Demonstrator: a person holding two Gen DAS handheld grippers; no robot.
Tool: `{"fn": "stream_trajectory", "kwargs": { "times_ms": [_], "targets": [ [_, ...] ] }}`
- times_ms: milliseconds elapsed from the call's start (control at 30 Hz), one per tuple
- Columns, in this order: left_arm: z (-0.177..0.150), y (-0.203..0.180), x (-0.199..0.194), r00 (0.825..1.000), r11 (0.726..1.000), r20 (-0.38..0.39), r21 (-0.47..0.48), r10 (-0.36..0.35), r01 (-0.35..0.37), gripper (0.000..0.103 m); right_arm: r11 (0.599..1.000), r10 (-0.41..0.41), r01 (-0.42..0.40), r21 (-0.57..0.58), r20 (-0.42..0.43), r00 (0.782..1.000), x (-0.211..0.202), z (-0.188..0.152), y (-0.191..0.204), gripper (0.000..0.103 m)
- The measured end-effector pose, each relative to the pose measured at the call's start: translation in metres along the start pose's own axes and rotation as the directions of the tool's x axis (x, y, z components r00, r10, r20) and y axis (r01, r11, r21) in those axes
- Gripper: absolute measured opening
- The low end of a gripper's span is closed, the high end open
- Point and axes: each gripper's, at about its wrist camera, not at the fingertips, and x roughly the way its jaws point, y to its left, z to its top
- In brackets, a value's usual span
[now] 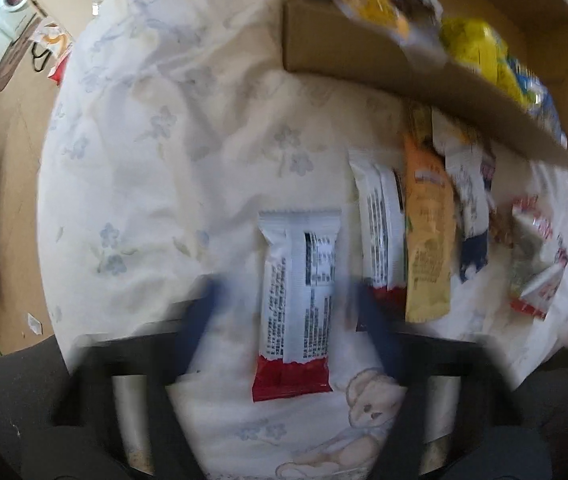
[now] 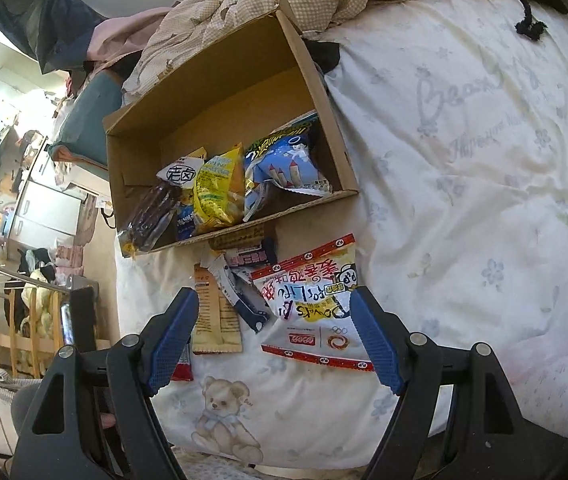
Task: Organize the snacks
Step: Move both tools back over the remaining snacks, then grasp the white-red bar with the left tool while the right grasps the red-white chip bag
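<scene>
- On the bed, a floral bedsheet [image 2: 463, 184] carries one open cardboard box [image 2: 323, 112] and a loose spread of snack packets beside its near wall.
- Inside the box the right wrist view shows about four packets: one dark brown bag [image 2: 152, 212] overhanging the near edge, one yellow bag [image 2: 218, 192], one blue bag with castle drawings [image 2: 284, 168], and a small blue packet only partly visible.
- Near the box, the left wrist view shows two white bars with red ends: one bar [image 1: 297, 300] alone, a second bar [image 1: 381, 228] touching an orange packet [image 1: 429, 236].
- One large red-edged white bag [image 2: 311, 300] reads "For Life" among Chinese characters, upside down to the camera.
- Printed on the sheet are one teddy bear [image 2: 224, 416] and script reading "Bear".
- Left gripper [image 1: 289, 304] is blurred, its fingers spread either side of the lone bar, not touching it.
- Right gripper [image 2: 274, 316] has blue pads [image 2: 174, 336] wide apart, holding nothing, above the large bag.
</scene>
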Motion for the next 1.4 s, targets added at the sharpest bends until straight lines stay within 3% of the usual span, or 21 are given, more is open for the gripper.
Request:
{"fn": "stream_trajectory", "kwargs": {
  "times_ms": [67,100,233,400,533,667,767,933,1000,1067,1133,1300,1400],
  "targets": [
    [-0.002,-0.007,-0.006,1.000,0.998,0.001,0.053,0.019,-0.019,0.026,1.000,-0.002,0.002,0.002,-0.001,1.000,0.000,0.001,-0.001,0.081],
    [-0.003,-0.005,-0.018,0.999,0.999,0.041,0.038,0.009,-0.010,0.026,1.000,-0.003,0.003,0.004,-0.003,1.000,0.001,0.002,-0.002,0.081],
    [-0.010,0.003,-0.044,0.995,0.997,0.073,-0.010,-0.073,0.074,0.026,1.000,-0.016,0.016,0.021,-0.018,1.000,0.007,0.004,-0.006,0.081],
    [-0.020,0.007,-0.076,0.985,0.995,0.143,-0.016,-0.091,0.095,0.026,0.998,-0.062,0.064,0.019,-0.076,0.995,0.028,0.005,-0.006,0.081],
    [-0.023,0.011,-0.084,0.981,0.993,0.158,-0.031,-0.111,0.117,0.026,0.995,-0.097,0.099,0.010,-0.113,0.989,0.048,0.005,-0.001,0.089],
    [-0.019,0.013,-0.085,0.980,0.992,0.165,-0.023,-0.115,0.120,0.026,0.976,-0.216,0.210,-0.051,-0.149,0.965,0.070,0.007,0.002,0.089],
    [-0.014,0.015,-0.081,0.980,0.991,0.158,-0.024,-0.124,0.129,0.026,0.965,-0.262,0.254,-0.061,-0.202,0.944,0.088,0.005,-0.002,0.089],
    [-0.010,0.012,-0.079,0.980,0.993,0.167,-0.016,-0.110,0.114,0.026,0.969,-0.245,0.241,-0.047,-0.261,0.934,0.111,0.001,-0.008,0.089],
    [-0.009,0.015,-0.078,0.979,0.991,0.162,-0.026,-0.123,0.128,0.026,0.970,-0.243,0.234,-0.066,-0.267,0.933,0.116,-0.002,-0.008,0.085],
    [-0.009,0.019,-0.080,0.977,0.989,0.169,-0.038,-0.133,0.142,0.026,0.969,-0.244,0.227,-0.092,-0.255,0.936,0.114,-0.004,-0.004,0.066],
    [-0.009,0.025,-0.086,0.969,0.985,0.197,-0.054,-0.149,0.162,0.026,0.965,-0.251,0.226,-0.130,-0.231,0.940,0.105,-0.006,0.002,0.058],
    [-0.005,0.023,-0.097,0.954,0.977,0.229,-0.042,-0.195,0.210,0.026,0.981,-0.179,0.160,-0.109,-0.187,0.966,0.070,-0.014,0.006,0.052],
    [0.003,0.011,-0.095,0.958,0.981,0.217,-0.009,-0.188,0.194,0.026,0.989,-0.113,0.099,-0.107,-0.132,0.985,0.044,-0.014,0.015,0.052]
  ]
}}
